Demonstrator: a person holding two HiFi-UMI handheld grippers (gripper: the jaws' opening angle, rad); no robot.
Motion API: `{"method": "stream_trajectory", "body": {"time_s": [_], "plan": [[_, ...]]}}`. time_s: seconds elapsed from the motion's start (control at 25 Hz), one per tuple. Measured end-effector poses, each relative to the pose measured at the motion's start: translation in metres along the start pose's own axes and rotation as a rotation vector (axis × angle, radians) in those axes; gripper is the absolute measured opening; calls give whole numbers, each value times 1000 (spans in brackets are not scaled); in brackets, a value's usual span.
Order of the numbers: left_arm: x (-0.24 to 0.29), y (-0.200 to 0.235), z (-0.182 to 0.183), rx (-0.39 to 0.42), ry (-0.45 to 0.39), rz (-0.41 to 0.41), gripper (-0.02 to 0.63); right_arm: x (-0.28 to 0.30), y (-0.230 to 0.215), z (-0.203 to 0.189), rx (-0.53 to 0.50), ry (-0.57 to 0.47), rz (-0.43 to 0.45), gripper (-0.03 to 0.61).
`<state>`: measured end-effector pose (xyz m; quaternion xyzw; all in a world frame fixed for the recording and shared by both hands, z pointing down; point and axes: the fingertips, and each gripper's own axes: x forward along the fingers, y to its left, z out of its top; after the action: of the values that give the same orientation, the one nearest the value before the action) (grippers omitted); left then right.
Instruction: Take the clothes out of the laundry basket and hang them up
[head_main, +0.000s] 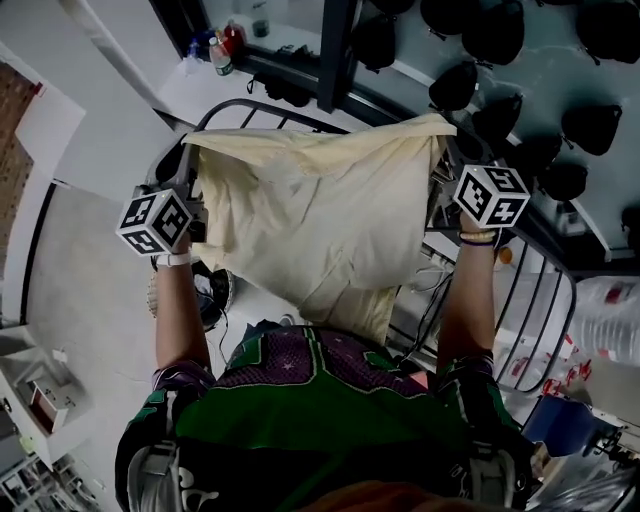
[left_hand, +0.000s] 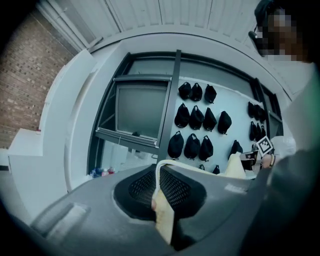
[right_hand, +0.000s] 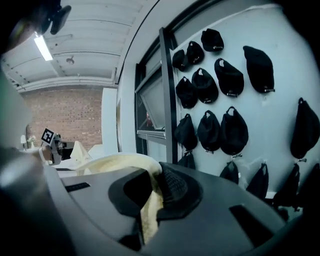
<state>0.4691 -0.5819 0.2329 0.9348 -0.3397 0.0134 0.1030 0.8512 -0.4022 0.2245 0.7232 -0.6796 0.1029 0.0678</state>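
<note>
My left gripper (left_hand: 160, 199) was clamped tight on one top corner of the cloth (head_main: 320, 220). My right gripper (right_hand: 149, 200) was pinched on the other corner, and a cream fold ran up between each pair of pads. The cloth hung spread between them in front of my chest. Its top edge was stretched and its lower edge sagged toward my shirt (head_main: 330, 380).

The only clear markings were the black-and-white squares on my left cube (head_main: 155, 222) and right cube (head_main: 492, 195). The labels on the bottles (head_main: 220, 55) on the ledge were too small to read.

The rack (head_main: 545, 300) stood beyond and below the cloth, with one dark bar curving just past the cloth's top edge and bare bars showing by my right arm. I could not tell whether the cloth touched it. Black caps (head_main: 590, 125) hung in rows on the wall behind the rack. Pale floor (head_main: 90, 300) lay open beside my left arm.
</note>
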Motion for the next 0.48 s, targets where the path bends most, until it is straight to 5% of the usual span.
{"method": "stream_trajectory", "body": {"time_s": [0.2, 0.32, 0.4, 0.48], "plan": [[22, 6, -32, -13, 77, 22, 25, 35, -18, -41, 73, 79, 12, 14], [41, 10, -61, 46, 155, 22, 29, 63, -43, -68, 160, 153, -23, 29], [48, 10, -82, 71, 224, 11, 73, 81, -56, -96, 189, 264, -47, 147], [48, 8, -102, 78, 279, -5, 136, 85, -61, -123, 183, 359, -64, 173]]}}
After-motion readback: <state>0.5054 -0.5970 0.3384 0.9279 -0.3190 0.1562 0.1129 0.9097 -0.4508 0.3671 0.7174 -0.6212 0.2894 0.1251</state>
